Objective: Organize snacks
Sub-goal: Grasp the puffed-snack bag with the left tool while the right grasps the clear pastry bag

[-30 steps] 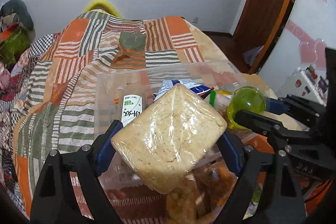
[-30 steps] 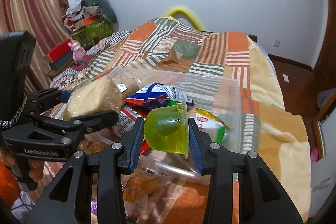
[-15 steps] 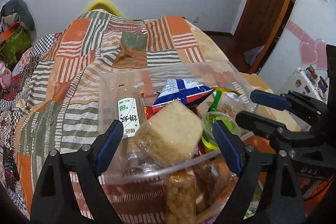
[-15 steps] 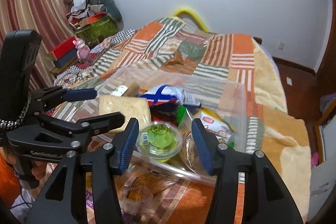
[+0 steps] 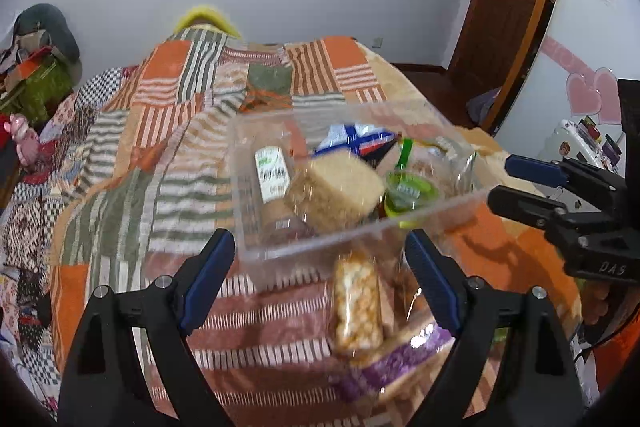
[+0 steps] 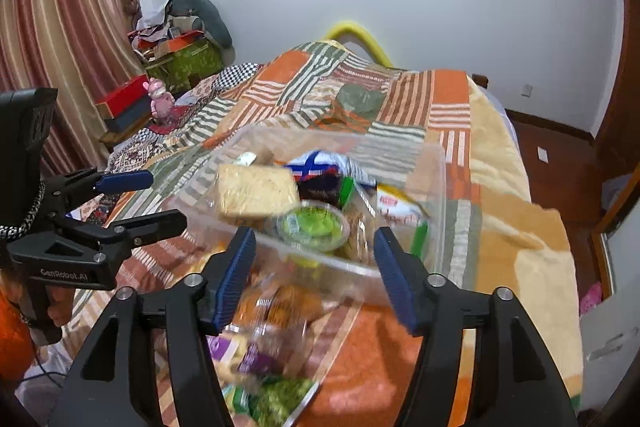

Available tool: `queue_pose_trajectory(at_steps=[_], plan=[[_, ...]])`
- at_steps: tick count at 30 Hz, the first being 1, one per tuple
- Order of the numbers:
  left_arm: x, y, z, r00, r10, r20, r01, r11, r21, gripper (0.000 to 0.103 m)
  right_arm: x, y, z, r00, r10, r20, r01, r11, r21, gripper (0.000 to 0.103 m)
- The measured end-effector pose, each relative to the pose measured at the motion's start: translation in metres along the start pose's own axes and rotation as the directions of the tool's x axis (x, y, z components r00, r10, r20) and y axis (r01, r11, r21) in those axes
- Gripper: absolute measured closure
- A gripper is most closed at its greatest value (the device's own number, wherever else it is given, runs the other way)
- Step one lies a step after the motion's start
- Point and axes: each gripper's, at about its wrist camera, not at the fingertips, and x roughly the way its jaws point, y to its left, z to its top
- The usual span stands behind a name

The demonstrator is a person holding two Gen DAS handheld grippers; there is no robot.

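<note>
A clear plastic bin sits on the patchwork bedspread with the snacks inside it. The left gripper hangs just short of the bin's near wall, its jaws wide apart with nothing between them. The right gripper hovers at the same near edge; its jaws are opening and hold nothing.

In the bin, the wrapped rice cake block lies tilted near the middle, touching the green jelly cup on its right. The left wrist view shows a bottle with a white and green label lying along the bin's left wall; the right wrist view shows only a corner of it behind the block. The right wrist view looks onto the jelly cup's green lid from above and shows a red and white packet at the bin's right side, which the left view barely gives. Both views show a blue, white and red bag at the back.

Outside the bin, on the near side, the left view shows a bag of puffed corn and a purple wrapper; the right view adds a green packet nearer the camera, all blurred. Each view also catches the other gripper at its side, the right one and the left one.
</note>
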Motion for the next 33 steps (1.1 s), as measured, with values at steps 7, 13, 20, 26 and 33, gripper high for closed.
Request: queue_pose_trajectory(at_steps=[7,13,20,26,33], plan=[[0.019,0.001,-0.030,0.997,-0.017,-0.074,0.016,1.000,-0.012,0.015,0.020,0.004,-0.018,0.997,-0.035,-0.069,0.035,0.999,0.000,0.032],[0.042,-0.003,-0.043,0.991,-0.051,-0.123,0.049,0.999,-0.015,0.034,0.035,0.010,-0.025,0.994,-0.006,-0.112,0.006,1.000,0.001,0.031],[0.062,-0.006,-0.050,0.984,-0.084,-0.158,0.083,0.996,-0.016,0.062,0.049,0.017,-0.027,0.988,0.019,-0.151,-0.019,1.000,0.001,0.031],[0.061,-0.001,-0.056,0.987,-0.073,-0.142,0.071,0.997,-0.016,0.068,0.063,0.023,-0.025,0.984,0.039,-0.176,-0.039,0.999,0.007,0.030],[0.048,0.008,-0.064,0.990,-0.036,-0.133,0.036,0.999,-0.002,0.068,0.073,0.027,-0.029,0.978,0.017,-0.207,-0.019,1.000,-0.006,0.027]])
